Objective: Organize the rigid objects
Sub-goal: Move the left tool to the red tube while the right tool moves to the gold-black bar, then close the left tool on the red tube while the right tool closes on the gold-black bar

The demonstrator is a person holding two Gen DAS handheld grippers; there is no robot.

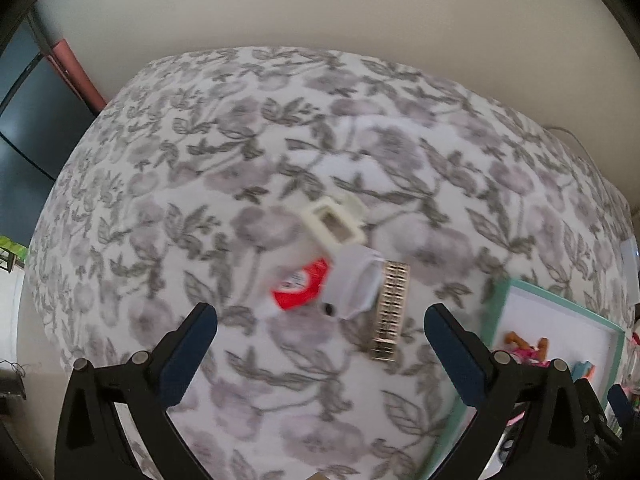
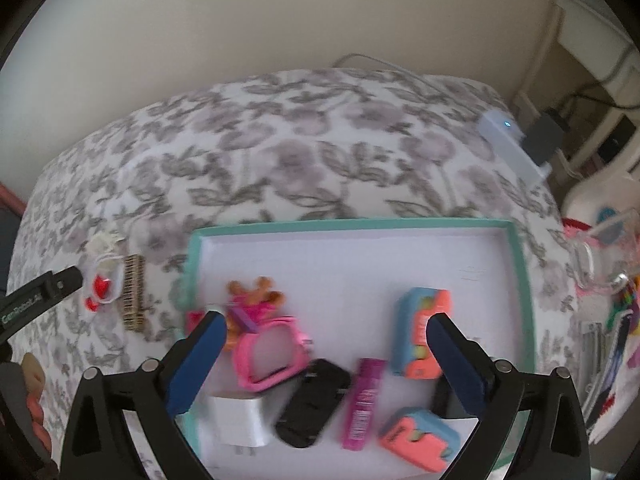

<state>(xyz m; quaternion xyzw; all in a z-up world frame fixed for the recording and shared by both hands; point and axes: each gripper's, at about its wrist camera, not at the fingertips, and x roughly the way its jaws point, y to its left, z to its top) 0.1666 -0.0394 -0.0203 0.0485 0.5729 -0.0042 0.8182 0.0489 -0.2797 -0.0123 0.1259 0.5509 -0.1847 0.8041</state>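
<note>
While empty, both jaws wide.

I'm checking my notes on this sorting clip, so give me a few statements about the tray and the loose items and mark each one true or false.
1. The left gripper is open and holds nothing. True.
2. The teal-rimmed tray is empty. False: it holds several items, among them a pink frame and a black case.
3. A gold hair comb lies on the floral cloth, outside the tray. True.
4. The purple tube lies on the cloth. False: it is in the tray.
5. The right gripper grips an orange-and-blue toy. False: it is open and holds nothing.
</note>
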